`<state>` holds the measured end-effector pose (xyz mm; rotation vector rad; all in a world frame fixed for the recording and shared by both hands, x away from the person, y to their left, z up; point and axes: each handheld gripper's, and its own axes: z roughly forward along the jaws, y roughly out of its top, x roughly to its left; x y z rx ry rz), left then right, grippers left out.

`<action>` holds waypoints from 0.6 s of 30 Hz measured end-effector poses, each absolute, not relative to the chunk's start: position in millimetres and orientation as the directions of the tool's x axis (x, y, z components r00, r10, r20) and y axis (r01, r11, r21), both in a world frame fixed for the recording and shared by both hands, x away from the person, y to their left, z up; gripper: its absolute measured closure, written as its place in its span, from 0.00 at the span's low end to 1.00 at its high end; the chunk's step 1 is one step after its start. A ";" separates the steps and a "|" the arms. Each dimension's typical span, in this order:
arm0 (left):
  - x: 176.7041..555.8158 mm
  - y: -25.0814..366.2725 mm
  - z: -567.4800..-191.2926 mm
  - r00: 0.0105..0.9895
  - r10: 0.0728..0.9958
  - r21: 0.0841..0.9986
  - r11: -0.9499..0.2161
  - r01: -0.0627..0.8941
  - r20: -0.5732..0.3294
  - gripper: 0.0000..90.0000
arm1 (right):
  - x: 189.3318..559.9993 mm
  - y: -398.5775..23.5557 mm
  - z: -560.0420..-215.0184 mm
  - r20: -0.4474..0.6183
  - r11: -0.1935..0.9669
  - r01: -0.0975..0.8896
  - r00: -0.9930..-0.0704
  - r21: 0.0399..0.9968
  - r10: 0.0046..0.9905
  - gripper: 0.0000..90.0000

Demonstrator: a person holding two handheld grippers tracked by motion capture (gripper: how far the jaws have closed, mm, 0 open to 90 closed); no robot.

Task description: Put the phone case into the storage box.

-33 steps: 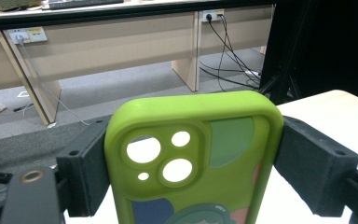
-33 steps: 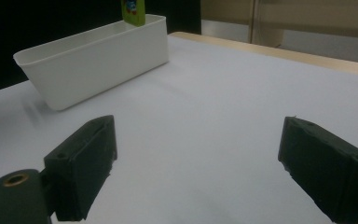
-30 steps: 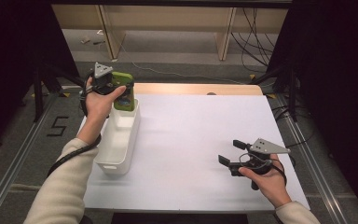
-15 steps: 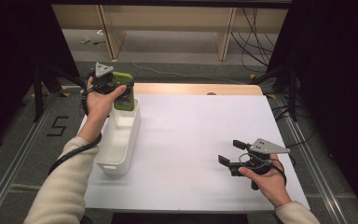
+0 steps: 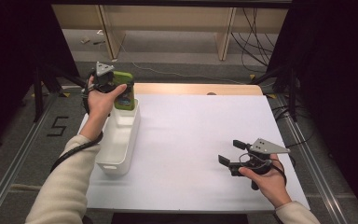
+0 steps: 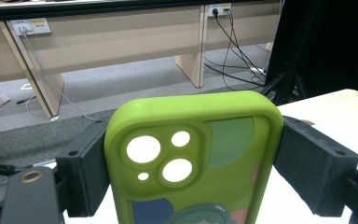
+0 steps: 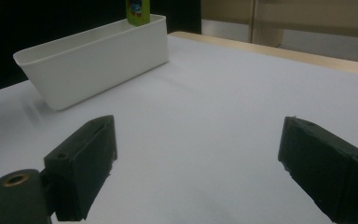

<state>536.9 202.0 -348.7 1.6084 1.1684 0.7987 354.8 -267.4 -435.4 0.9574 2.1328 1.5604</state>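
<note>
Lime-green phone case [image 6: 193, 158], camera cutouts up, pinched upright by left gripper [image 5: 114, 86] over white bin's [image 5: 121, 140] far end; right gripper [image 5: 233, 156] spread, resting near tabletop's right edge.

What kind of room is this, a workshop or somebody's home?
Probably a lab or recording workspace, not a home: a white-covered table on metal rails, black curtain panels at the sides, and loose cables trailing to wall sockets beyond.
</note>
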 end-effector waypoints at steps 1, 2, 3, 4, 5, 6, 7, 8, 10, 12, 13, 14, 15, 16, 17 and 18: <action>537.4 202.2 -349.0 0.325 0.945 0.944 -0.082 0.318 -0.027 0.19 | 354.8 -267.4 -435.4 0.121 0.175 0.322 -0.720 0.930 0.683 0.14; 538.0 202.4 -349.4 0.323 0.946 0.944 -0.080 0.320 -0.030 0.19 | 354.7 -267.3 -435.3 0.122 0.175 0.323 -0.721 0.930 0.683 0.14; 538.5 202.6 -349.7 0.322 0.946 0.944 -0.078 0.321 -0.031 0.19 | 354.6 -267.3 -435.3 0.122 0.175 0.323 -0.720 0.930 0.683 0.14; 538.9 202.8 -349.9 0.322 0.946 0.944 -0.077 0.322 -0.033 0.19 | 354.6 -267.2 -435.3 0.121 0.175 0.323 -0.720 0.930 0.683 0.14; 539.3 202.8 -350.2 0.324 0.945 0.944 -0.077 0.322 -0.033 0.19 | 354.7 -267.3 -435.3 0.121 0.175 0.322 -0.721 0.930 0.682 0.14; 539.6 202.9 -350.3 0.325 0.945 0.944 -0.078 0.321 -0.032 0.19 | 354.6 -267.3 -435.3 0.122 0.175 0.323 -0.720 0.930 0.683 0.14; 539.9 202.9 -350.4 0.325 0.945 0.944 -0.078 0.322 -0.033 0.19 | 354.7 -267.3 -435.3 0.121 0.175 0.322 -0.720 0.930 0.683 0.14; 540.1 203.0 -350.4 0.324 0.945 0.943 -0.079 0.323 -0.032 0.19 | 354.7 -267.3 -435.3 0.121 0.175 0.322 -0.720 0.930 0.683 0.14; 540.6 203.2 -350.5 0.321 0.946 0.942 -0.079 0.326 -0.031 0.19 | 354.7 -267.3 -435.3 0.121 0.175 0.322 -0.720 0.930 0.683 0.14; 541.4 203.7 -350.9 0.322 0.946 0.941 -0.082 0.327 -0.030 0.19 | 354.7 -267.3 -435.3 0.121 0.175 0.322 -0.720 0.930 0.683 0.14; 541.7 203.8 -351.1 0.322 0.946 0.941 -0.082 0.328 -0.030 0.19 | 354.7 -267.3 -435.2 0.121 0.175 0.322 -0.721 0.931 0.683 0.14; 542.0 203.9 -351.3 0.321 0.947 0.941 -0.082 0.329 -0.030 0.19 | 354.7 -267.3 -435.3 0.121 0.174 0.321 -0.720 0.931 0.683 0.14; 542.3 203.9 -351.5 0.321 0.947 0.940 -0.081 0.330 -0.031 0.19 | 354.8 -267.4 -435.3 0.121 0.175 0.322 -0.721 0.930 0.683 0.14; 542.6 203.8 -351.8 0.321 0.947 0.940 -0.082 0.330 -0.030 0.19 | 354.8 -267.4 -435.3 0.120 0.176 0.322 -0.720 0.930 0.683 0.14; 543.0 203.8 -352.1 0.322 0.946 0.941 -0.082 0.330 -0.031 0.19 | 354.7 -267.4 -435.3 0.120 0.175 0.322 -0.720 0.930 0.683 0.14; 543.4 203.8 -352.3 0.322 0.946 0.940 -0.081 0.330 -0.032 0.19 | 354.7 -267.3 -435.3 0.121 0.174 0.321 -0.720 0.931 0.683 0.14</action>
